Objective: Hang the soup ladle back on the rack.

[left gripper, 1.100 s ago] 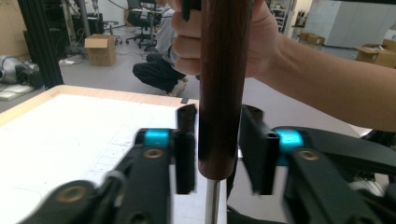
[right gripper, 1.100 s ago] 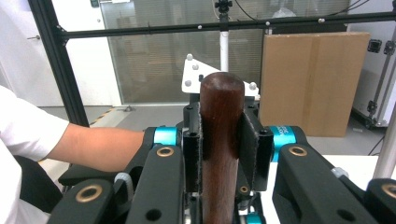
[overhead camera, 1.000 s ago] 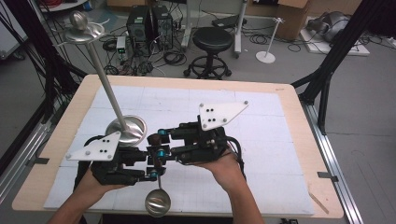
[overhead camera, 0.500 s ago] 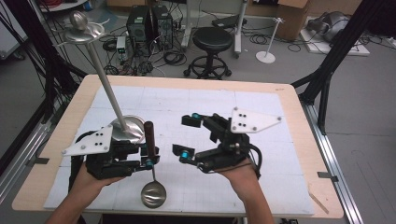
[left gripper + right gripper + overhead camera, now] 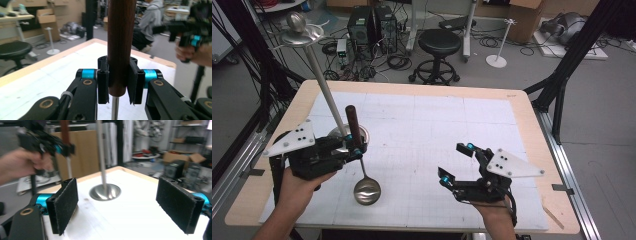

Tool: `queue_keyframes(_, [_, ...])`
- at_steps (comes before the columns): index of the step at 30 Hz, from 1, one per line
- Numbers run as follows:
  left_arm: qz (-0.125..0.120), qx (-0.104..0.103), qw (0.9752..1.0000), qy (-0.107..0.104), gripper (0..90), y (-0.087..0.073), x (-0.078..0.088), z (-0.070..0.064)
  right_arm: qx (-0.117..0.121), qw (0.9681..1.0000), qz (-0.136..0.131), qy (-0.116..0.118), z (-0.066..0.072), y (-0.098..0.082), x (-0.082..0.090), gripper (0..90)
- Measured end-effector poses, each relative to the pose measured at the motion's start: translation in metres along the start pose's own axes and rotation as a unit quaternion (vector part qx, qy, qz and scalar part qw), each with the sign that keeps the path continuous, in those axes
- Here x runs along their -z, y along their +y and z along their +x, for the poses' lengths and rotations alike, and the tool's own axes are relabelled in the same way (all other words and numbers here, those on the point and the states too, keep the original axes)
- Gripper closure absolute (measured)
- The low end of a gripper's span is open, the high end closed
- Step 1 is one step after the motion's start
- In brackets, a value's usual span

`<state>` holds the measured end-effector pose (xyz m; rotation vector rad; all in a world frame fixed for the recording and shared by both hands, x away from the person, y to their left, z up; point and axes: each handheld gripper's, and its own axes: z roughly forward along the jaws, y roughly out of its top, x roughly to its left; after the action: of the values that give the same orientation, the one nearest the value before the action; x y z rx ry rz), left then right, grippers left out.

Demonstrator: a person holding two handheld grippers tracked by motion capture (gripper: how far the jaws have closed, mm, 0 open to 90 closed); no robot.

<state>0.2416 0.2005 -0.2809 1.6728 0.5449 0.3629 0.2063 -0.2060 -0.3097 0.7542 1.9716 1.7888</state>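
The left gripper (image 5: 354, 150) clamps the ladle (image 5: 362, 172) by its wooden handle, bowl hanging below the fingers (image 5: 103, 82). The right gripper (image 5: 456, 162), fingers just spread wide and empty, sits well apart. The ladle's bowl is cut off in the left gripper view.

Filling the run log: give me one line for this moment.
left claw: shut on ladle handle | right claw: just opened, nothing between | stand: upright

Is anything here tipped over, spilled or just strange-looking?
Nothing is spilled or broken. The one odd sight is the ladle: it hangs upright in mid-air, its dark wooden handle clamped in the left gripper, bowl just above the table. The tall metal stand stands upright on its base. The right gripper is open, holding nothing.
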Motion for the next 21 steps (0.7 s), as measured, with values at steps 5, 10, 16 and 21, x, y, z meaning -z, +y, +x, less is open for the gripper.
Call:
queue_keyframes(5, [-0.003,-0.004,0.9995,0.033,73.6,0.009,0.01,0.007,-0.013,0.9982,0.013,-0.057,-0.008,-0.027,0.016,16.2])
queue_keyframes(10, [-0.012,-0.001,0.9987,0.05,73.6,0.021,0.018,0.017,-0.02,0.9956,0.019,-0.09,-0.013,-0.041,0.025,16.2])
queue_keyframes(16, [-0.016,0.006,0.9977,0.065,73.6,0.034,0.025,0.032,-0.006,0.9934,0.035,-0.109,-0.013,-0.05,0.029,16.2])
queue_keyframes(21, [-0.024,0.014,0.9971,0.071,73.6,0.047,0.029,0.048,-0.009,0.9923,0.043,-0.116,-0.013,-0.058,0.029,16.2])
